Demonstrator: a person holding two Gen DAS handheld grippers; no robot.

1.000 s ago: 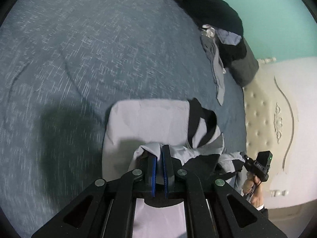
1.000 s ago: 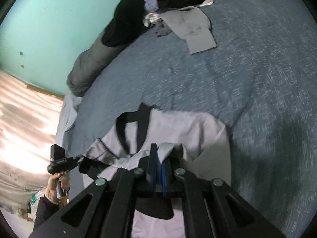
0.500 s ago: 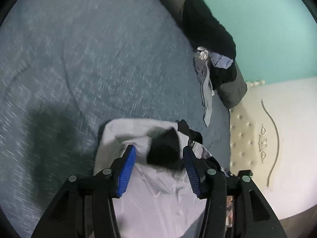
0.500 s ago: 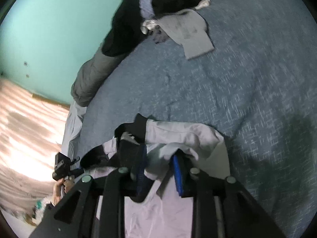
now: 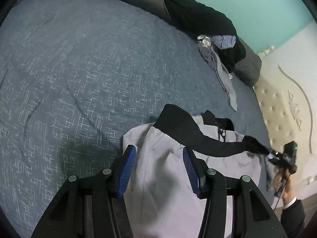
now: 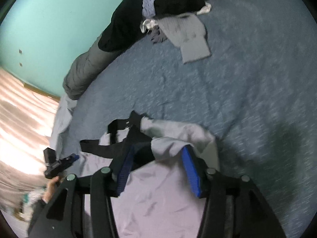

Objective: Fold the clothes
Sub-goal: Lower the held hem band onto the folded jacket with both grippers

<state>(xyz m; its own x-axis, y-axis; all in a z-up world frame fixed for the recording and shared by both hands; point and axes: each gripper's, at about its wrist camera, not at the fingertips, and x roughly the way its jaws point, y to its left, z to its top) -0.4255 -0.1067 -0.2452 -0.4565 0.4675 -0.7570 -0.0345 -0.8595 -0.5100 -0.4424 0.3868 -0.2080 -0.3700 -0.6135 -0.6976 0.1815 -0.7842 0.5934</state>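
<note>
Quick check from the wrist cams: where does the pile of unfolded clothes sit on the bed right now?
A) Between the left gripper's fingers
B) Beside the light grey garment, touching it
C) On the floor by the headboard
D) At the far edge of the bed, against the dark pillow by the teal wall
D: the pile of clothes lies at the far edge of the bedspread against the dark pillow, well apart from the light grey garment.

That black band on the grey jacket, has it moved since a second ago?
Yes. The black band was flipped over the grey jacket, away from the headboard, across the bed.
</note>
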